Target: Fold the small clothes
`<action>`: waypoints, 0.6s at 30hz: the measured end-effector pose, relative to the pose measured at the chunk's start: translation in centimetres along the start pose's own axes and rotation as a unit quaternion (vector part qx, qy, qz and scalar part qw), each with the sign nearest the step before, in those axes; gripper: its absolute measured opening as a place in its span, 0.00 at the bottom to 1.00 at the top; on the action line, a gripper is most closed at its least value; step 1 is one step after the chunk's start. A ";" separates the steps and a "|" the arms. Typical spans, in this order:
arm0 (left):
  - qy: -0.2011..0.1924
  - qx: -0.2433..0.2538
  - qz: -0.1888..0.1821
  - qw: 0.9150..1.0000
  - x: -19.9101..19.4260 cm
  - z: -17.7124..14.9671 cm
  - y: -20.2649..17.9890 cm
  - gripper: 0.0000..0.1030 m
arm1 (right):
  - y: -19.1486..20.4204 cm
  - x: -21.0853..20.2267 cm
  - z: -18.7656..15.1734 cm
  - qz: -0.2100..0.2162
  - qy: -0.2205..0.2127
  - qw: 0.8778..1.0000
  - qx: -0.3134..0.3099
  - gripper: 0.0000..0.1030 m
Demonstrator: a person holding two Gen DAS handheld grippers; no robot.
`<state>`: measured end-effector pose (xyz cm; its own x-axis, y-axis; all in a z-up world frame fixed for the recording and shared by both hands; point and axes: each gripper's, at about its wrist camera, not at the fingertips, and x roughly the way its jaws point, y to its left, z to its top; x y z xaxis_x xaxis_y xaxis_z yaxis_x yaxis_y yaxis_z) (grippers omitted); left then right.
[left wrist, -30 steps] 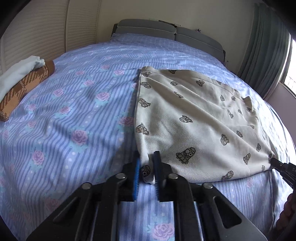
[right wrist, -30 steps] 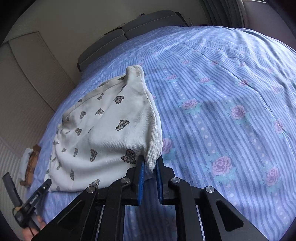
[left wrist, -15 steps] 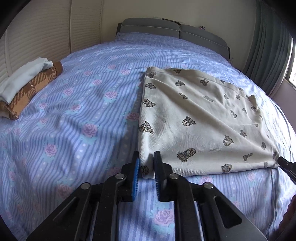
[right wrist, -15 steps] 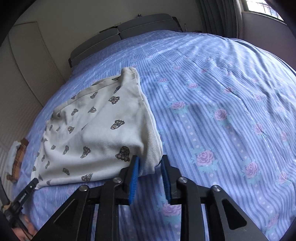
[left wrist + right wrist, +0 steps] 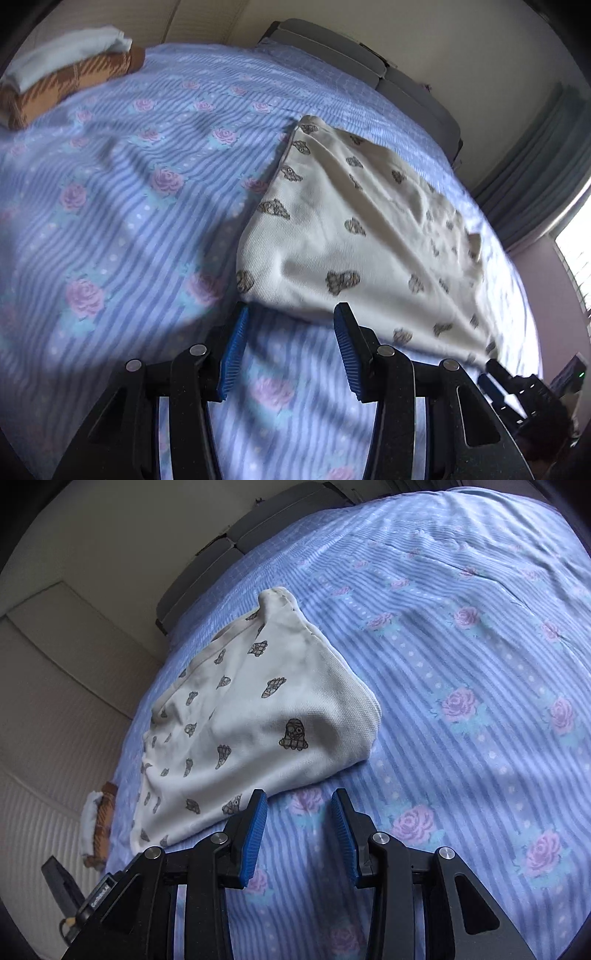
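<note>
Currently, at far left a folded stack (image 5: 66, 62) of brown plaid and white cloth sits near the bed's edge, well apart from the cream garment (image 5: 354, 229) with small dark printed figures, which lies folded flat on the blue striped, rose-patterned bedspread (image 5: 122, 192). The left tongs (image 5: 290, 347) stand wide, holding nothing, blue pads just short of the garment's near-left corner, bedspread showing between them. Further right, the right tongs (image 5: 299, 834) also stand wide and hold nothing, left pad just beside the garment's (image 5: 258, 716) near edge, its rounded folded corner ahead of them.
</note>
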<state>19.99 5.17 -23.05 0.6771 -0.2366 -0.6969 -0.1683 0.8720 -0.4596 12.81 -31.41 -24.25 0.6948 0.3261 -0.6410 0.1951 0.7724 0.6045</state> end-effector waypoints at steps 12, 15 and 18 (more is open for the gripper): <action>-0.013 -0.047 -0.020 0.999 1.9 2.6 0.1 0.28 | -0.7 3.3 3.3 0.029 -0.009 0.995 0.097 0.35; -0.013 -0.037 -0.017 0.999 1.8 2.4 0.2 0.26 | -1.0 2.7 3.0 0.021 0.009 0.991 0.132 0.29; -0.014 -0.037 -0.016 0.999 1.7 2.1 0.2 0.26 | -1.6 2.4 2.4 0.015 0.001 0.989 0.147 0.29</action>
<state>22.59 5.80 -23.18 0.7019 -0.2507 -0.6667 -0.1979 0.8305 -0.5207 15.82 -33.20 -25.64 0.7016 0.3482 -0.6217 0.3676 0.5705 0.7344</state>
